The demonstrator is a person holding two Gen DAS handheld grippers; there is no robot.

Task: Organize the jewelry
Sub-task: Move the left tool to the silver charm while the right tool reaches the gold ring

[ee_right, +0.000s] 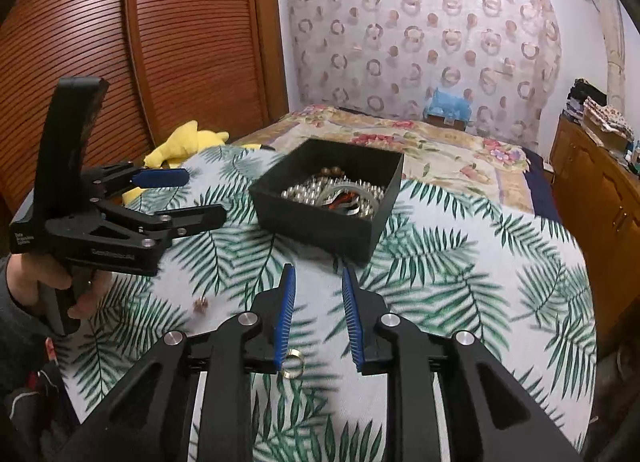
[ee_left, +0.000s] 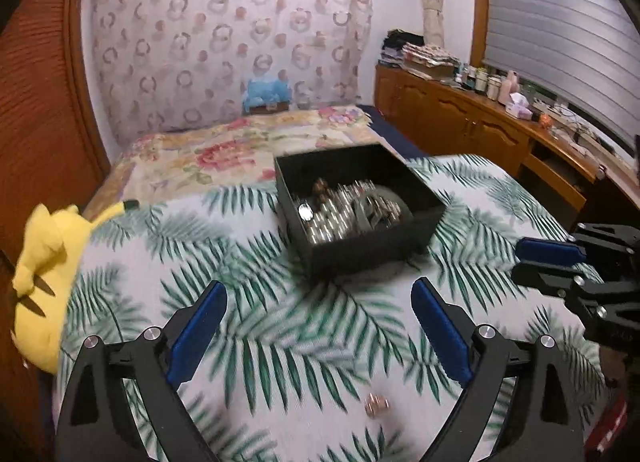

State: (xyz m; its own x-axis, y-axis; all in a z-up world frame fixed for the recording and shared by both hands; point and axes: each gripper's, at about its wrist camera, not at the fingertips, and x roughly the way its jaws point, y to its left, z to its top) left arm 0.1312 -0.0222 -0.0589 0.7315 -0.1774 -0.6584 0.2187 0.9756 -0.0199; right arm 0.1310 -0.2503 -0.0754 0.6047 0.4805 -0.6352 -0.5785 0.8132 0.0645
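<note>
On palm-print cloth (ee_right: 460,262): black box (ee_right: 320,230), gold ring (ee_right: 293,362) beside spread right hand-held gripper (ee_right: 318,282); left hand-held gripper (ee_left: 318,298) spread.

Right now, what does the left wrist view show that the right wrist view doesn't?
Only the left wrist view shows the window blinds and the bottles on the long wooden counter. Only the right wrist view shows the gold ring lying by the open right gripper. Both show the black jewelry box, the small copper-colored piece, the yellow plush toy and the open left gripper.
</note>
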